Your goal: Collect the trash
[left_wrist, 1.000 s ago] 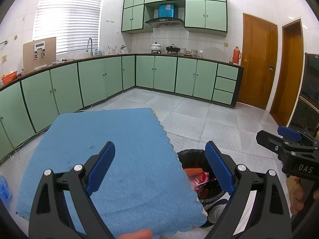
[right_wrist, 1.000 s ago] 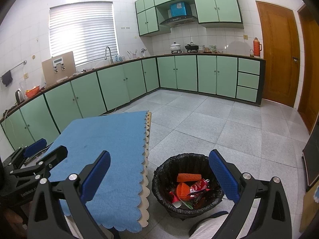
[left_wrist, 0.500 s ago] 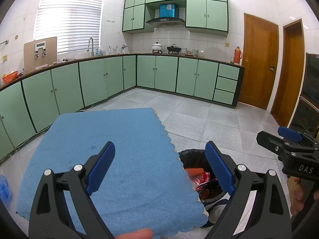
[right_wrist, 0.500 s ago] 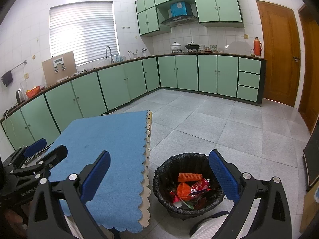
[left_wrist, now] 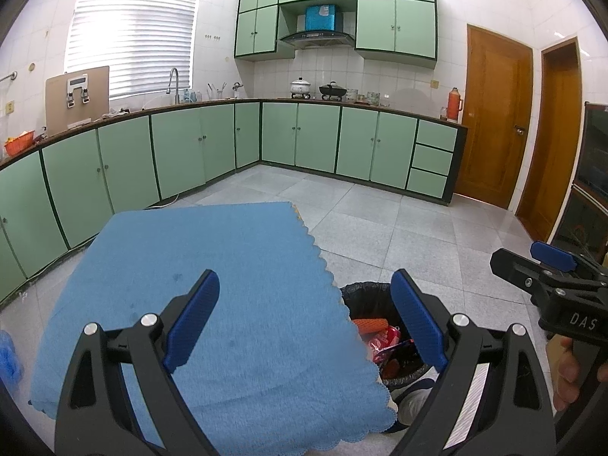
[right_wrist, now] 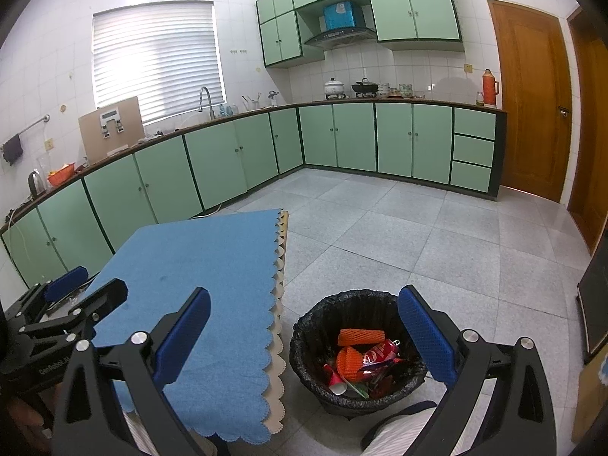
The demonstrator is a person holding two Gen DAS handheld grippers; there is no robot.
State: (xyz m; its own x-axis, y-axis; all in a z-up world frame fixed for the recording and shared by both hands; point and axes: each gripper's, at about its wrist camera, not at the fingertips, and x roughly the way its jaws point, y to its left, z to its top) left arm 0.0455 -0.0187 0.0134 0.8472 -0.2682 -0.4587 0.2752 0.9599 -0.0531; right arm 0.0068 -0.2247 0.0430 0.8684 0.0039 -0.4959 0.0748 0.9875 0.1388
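In the left wrist view, the left gripper [left_wrist: 304, 319] hangs over the near part of the table draped in a blue scalloped cloth [left_wrist: 212, 285], jaws wide with nothing between them. In the right wrist view, the right gripper [right_wrist: 304, 338] hangs with jaws wide and empty above the round black-lined trash bin [right_wrist: 304, 326] on the grey tiled floor [right_wrist: 437, 235], just beside the table's right edge; orange foam netting [right_wrist: 361, 336] and red wrappers [right_wrist: 380, 351] lie inside it.

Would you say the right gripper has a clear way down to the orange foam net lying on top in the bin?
Probably yes: the right gripper is open and empty, the orange foam net lies uncovered on top, and the bin has no lid.
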